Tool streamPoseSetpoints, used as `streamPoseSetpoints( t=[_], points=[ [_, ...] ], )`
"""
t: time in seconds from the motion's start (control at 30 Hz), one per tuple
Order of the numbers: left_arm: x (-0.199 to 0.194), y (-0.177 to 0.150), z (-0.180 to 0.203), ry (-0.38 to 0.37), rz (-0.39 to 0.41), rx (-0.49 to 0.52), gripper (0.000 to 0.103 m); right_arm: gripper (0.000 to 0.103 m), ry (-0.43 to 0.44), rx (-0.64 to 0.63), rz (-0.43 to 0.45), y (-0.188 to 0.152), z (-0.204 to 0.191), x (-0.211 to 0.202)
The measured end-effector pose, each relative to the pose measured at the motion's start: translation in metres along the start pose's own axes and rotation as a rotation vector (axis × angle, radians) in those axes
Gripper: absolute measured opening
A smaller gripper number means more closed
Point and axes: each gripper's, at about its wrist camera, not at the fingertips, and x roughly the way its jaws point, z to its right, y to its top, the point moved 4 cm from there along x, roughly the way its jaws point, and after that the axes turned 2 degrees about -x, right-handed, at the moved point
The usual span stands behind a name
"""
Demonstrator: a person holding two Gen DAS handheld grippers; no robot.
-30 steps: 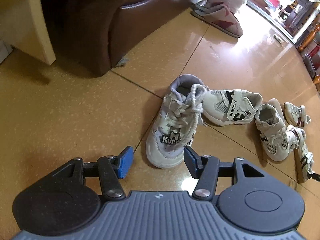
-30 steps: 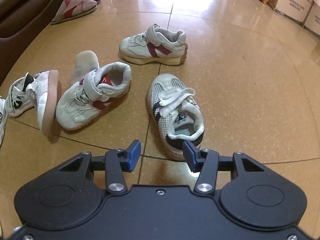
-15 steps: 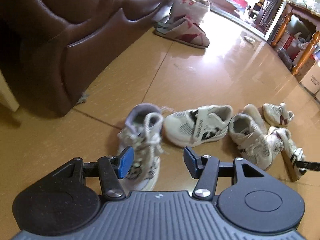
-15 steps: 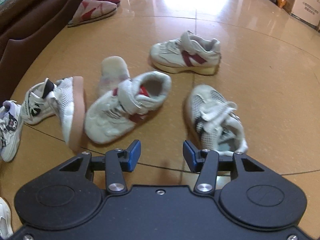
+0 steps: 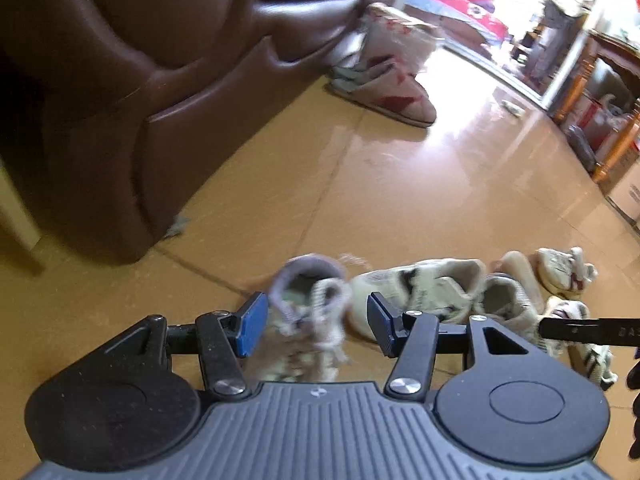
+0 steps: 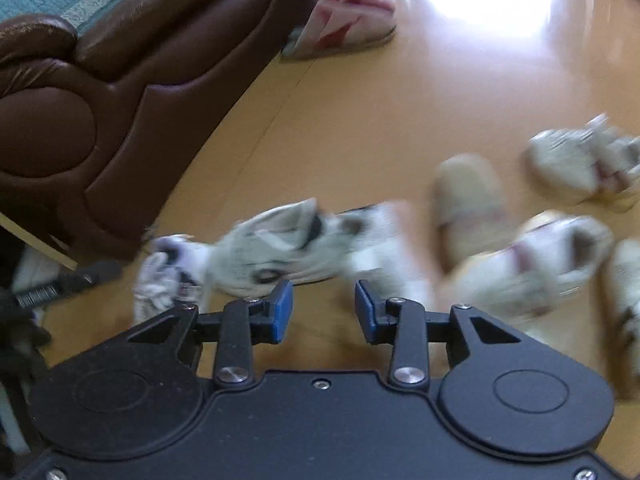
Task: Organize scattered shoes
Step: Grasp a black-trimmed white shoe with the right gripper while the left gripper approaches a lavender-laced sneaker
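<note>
Laced sneaker (image 5: 308,312) on floor (image 5: 400,200) near sofa corner, between my left hand-held gripper (image 5: 314,326) jaws, spread apart. Right hand-held gripper (image 6: 323,312) also apart, empty. Shoe light, soft; I judge heel collar best grip.

A home: brown leather sofa (image 5: 132,92), slippers (image 5: 384,92), tiled floor (image 5: 440,184).

No readable text for you here. Black strap (image 5: 588,331) at right edge of left wrist view carries faint letters, too small to make out. Shoe (image 5: 310,312) markings blurred in both views.
</note>
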Motion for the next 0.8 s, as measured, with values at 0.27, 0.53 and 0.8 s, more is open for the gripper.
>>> streamPoseSetpoints(
  t=[0.27,0.53,0.8],
  points=[
    [0.000,-0.003,-0.041,0.011,-0.014,-0.075,0.054,0.037,-0.045,0.365,0.005,0.013,-0.011,0.059],
    [0.012,-0.014,-0.043,-0.012,-0.086,-0.008,0.055,0.043,-0.163,0.560,0.036,0.015,-0.001,0.076],
    [0.020,-0.021,-0.044,0.007,-0.102,-0.031,0.055,0.035,-0.166,0.629,0.035,0.012,0.021,0.093]
  ],
)
